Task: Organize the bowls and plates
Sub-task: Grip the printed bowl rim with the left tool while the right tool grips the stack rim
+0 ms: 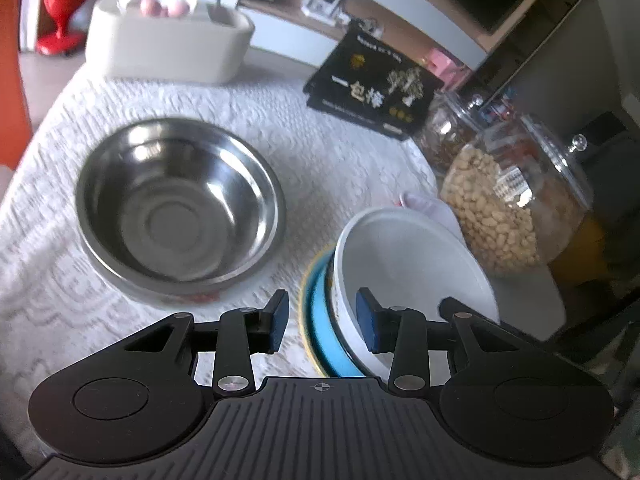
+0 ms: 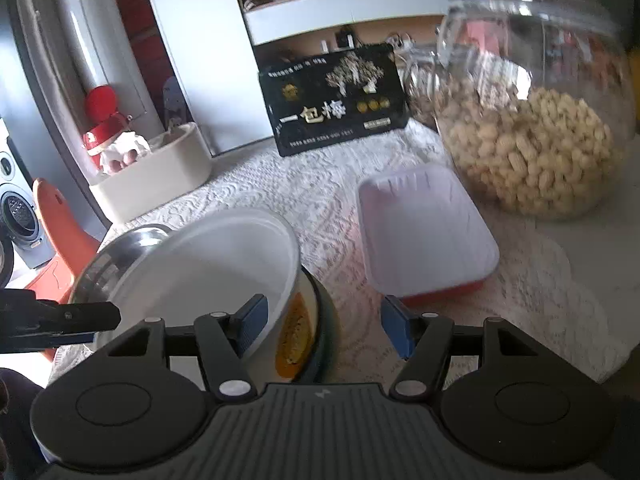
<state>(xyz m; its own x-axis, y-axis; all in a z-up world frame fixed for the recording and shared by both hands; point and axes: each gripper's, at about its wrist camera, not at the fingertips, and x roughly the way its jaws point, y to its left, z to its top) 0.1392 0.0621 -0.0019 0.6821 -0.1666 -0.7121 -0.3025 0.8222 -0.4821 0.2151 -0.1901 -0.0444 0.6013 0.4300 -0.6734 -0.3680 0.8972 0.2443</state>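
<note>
Blue-padded left gripper (image 1: 322,322) and right gripper (image 2: 322,328), both spread wide, straddle opposite rims of a smooth white bowl (image 1: 404,268) tilted on a blue plate (image 1: 320,320); round steel bowl (image 1: 180,200) beside, on embossed cloth (image 1: 320,152); glass peanut jar (image 2: 532,120) beyond.

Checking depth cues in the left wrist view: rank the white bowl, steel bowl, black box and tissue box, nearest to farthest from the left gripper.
From the left gripper:
1. White bowl, straddled by the open jaws, just right of centre.
2. Steel bowl, ahead on the left.
3. Black box, far right of centre.
4. Tissue box, far left at the table's back edge; too close to call against the black box.
</note>
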